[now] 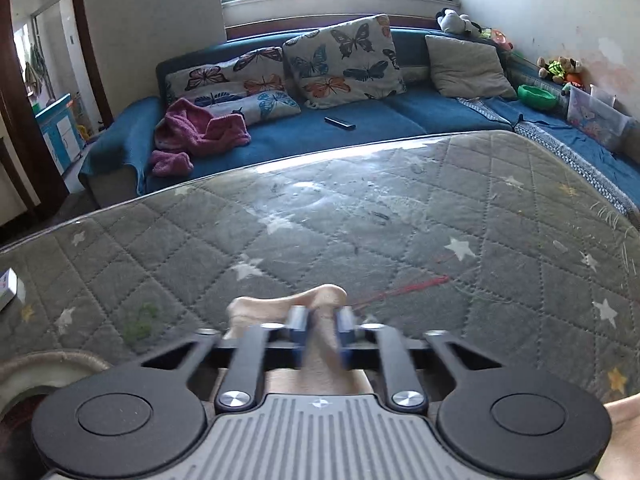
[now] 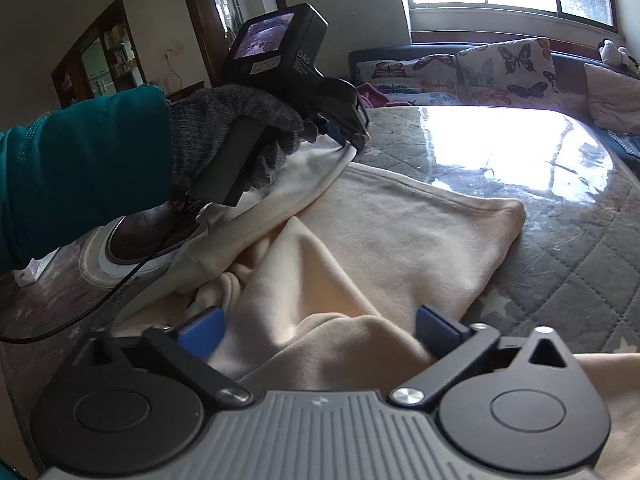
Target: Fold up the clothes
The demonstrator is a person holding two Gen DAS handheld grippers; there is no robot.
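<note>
A cream garment (image 2: pixel 400 232) lies spread and partly bunched on the glass-topped quilted table (image 2: pixel 560 264). My left gripper (image 1: pixel 321 326) is shut on a corner of the cream garment (image 1: pixel 320 298) and holds it lifted over the table. It also shows in the right wrist view (image 2: pixel 352 140), held by a gloved hand, pulling the cloth's edge up. My right gripper (image 2: pixel 318 330) is open, its blue pads wide apart over a fold of the garment near the front.
A blue sofa (image 1: pixel 360 128) with butterfly cushions (image 1: pixel 344 62), a pink cloth (image 1: pixel 200 128) and a remote (image 1: pixel 339 123) stands behind the table (image 1: pixel 360 220). A round object on a plate (image 2: pixel 132 248) sits at the table's left. A small white box (image 1: pixel 8 288) lies at the left edge.
</note>
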